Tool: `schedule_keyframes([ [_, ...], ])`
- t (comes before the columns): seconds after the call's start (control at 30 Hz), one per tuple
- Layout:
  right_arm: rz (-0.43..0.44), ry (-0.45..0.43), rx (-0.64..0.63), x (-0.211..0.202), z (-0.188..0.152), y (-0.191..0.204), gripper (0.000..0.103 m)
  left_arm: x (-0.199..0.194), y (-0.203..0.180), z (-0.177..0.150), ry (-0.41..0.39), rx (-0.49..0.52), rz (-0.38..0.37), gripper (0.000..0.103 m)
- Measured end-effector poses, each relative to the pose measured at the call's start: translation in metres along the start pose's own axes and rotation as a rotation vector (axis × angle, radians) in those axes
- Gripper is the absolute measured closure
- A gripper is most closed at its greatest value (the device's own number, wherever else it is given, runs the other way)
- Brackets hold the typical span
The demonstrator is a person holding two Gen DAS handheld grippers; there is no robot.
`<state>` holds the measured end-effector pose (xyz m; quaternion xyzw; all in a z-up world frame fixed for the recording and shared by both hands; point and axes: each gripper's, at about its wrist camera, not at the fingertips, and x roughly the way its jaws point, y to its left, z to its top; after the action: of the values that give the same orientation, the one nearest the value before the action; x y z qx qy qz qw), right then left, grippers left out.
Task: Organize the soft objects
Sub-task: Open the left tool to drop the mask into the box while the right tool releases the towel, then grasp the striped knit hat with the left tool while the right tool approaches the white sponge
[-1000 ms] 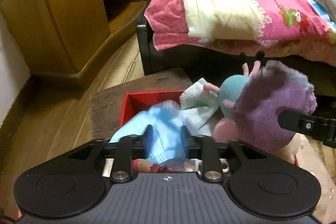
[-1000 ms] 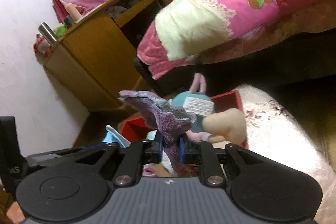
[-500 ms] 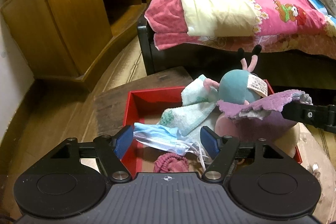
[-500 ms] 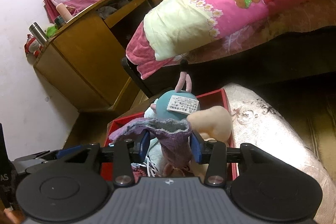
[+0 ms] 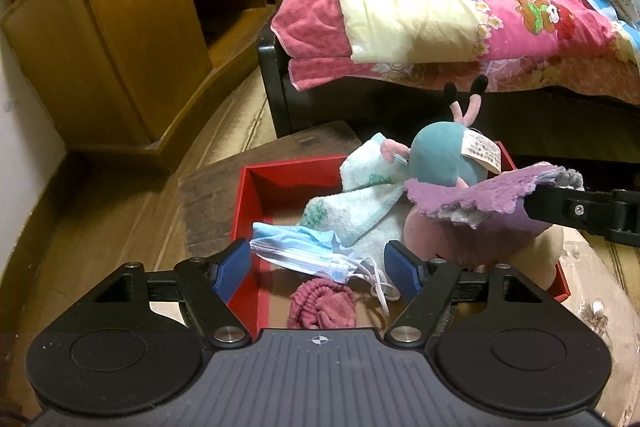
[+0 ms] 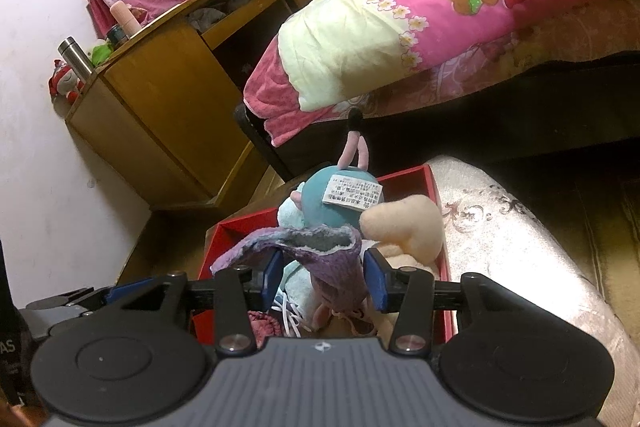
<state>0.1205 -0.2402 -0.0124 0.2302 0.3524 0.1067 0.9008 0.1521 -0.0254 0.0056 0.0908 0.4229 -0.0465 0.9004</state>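
A red box [image 5: 256, 195] on a low wooden stool holds soft things: a blue face mask [image 5: 300, 251], a pale green towel [image 5: 360, 207], a pink scrunchie [image 5: 322, 309], a teal and pink plush toy [image 5: 440, 159] and a purple sock [image 5: 476, 195]. My left gripper [image 5: 318, 269] is open and empty above the mask. My right gripper [image 6: 324, 277] is open, with the purple sock [image 6: 336, 263] loose between its fingers, draped over the plush toy [image 6: 340, 199] in the red box [image 6: 436, 187].
A wooden cabinet [image 5: 132, 39] stands at the left against the wall. A bed with a pink quilt [image 5: 460, 11] lies behind the box. A patterned cushion [image 6: 512, 247] sits right of the box. The floor is wood.
My left gripper opened and dropped the blue mask into the box. My right gripper opened and let go of the purple sock, which now rests on the plush toy.
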Motion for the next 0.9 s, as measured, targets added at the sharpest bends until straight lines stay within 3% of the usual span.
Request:
schedule_keyframes([
  [0.7,0.009,0.031,-0.01,-0.011,-0.019,0.006,0.086,-0.013,-0.003,-0.026,0.029,0.024,0.0,0.024],
  [0.9,0.006,0.055,-0.031,-0.013,-0.029,0.01,0.079,-0.018,-0.002,-0.035,0.048,0.029,-0.01,0.024],
])
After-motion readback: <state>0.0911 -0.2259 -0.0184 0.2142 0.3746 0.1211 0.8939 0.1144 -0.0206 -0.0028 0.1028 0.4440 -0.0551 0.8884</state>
